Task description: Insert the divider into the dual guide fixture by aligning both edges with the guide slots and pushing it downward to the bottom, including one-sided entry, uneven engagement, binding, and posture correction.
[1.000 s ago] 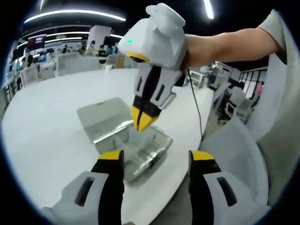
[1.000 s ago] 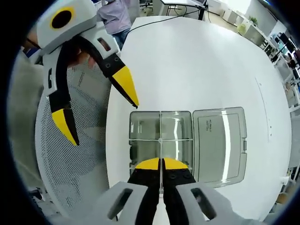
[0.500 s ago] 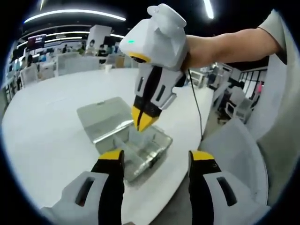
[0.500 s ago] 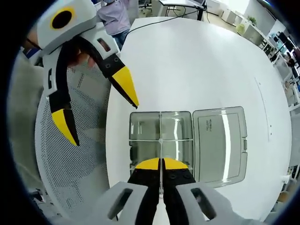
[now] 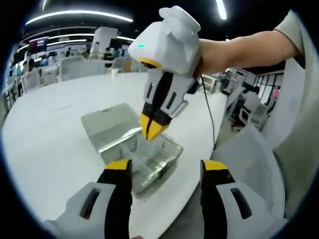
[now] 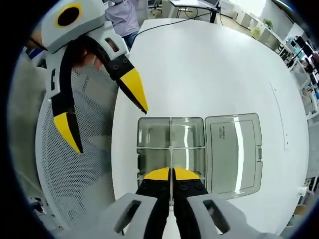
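Divider [image 6: 171, 162] stands in the clear box [image 6: 149, 149], pinched by the right hand-held gripper [image 6: 171, 174]; left hand-held gripper [image 5: 162, 167] spread.

I can't read any text here. The open lid [image 6: 234, 152] of the clear box bears a small moulded mark near its top edge in the right gripper view, but I can't make out its letters. A distant wall screen [image 5: 38, 44] is a blur.

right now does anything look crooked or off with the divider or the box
Nothing stands out. The right gripper is shut on the clear divider, which runs straight down the middle of the open box. The left gripper is open, apart from it.
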The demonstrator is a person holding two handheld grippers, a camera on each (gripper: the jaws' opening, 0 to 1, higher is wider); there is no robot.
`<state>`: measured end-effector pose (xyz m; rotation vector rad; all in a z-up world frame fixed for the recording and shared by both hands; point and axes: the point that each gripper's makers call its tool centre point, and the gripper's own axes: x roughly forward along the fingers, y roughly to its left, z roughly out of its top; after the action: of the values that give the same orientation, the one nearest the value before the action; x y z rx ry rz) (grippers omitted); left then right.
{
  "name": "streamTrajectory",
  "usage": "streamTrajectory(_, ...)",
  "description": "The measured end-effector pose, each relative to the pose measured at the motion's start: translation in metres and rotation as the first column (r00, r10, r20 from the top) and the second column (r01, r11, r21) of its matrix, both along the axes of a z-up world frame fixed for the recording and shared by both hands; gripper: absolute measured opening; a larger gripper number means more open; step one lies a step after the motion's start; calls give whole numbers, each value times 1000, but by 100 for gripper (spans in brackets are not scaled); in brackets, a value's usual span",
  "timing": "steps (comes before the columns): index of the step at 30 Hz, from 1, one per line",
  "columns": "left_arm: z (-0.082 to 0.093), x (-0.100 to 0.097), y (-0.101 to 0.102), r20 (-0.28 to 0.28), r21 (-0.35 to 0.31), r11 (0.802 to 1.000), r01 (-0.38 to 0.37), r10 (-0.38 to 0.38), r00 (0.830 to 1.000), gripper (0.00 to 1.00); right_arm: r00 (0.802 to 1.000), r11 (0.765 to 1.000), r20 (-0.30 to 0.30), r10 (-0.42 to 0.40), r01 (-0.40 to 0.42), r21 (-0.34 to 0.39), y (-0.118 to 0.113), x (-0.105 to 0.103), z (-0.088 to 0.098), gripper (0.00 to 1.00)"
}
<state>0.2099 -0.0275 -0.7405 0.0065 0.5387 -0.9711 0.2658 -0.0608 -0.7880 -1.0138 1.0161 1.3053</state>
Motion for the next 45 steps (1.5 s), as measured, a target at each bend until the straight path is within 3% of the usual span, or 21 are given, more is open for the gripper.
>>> streamTrajectory(16, 1, -2, 0, -2, -2, 1000, -4, 4, 1000, 53, 1000, 1000, 3, 23, -23, -20, -1, -1, -1, 0)
streamTrajectory(28, 0, -2, 1, -4, -2, 1000, -5, 5, 1000, 53, 994, 992, 48, 97, -93, -81, 2, 1, 0, 0)
streamTrajectory(45, -2, -1, 3, -5, -2, 1000, -7, 7, 1000, 53, 994, 983, 22, 106, -101, -153, 1, 3, -7, 0)
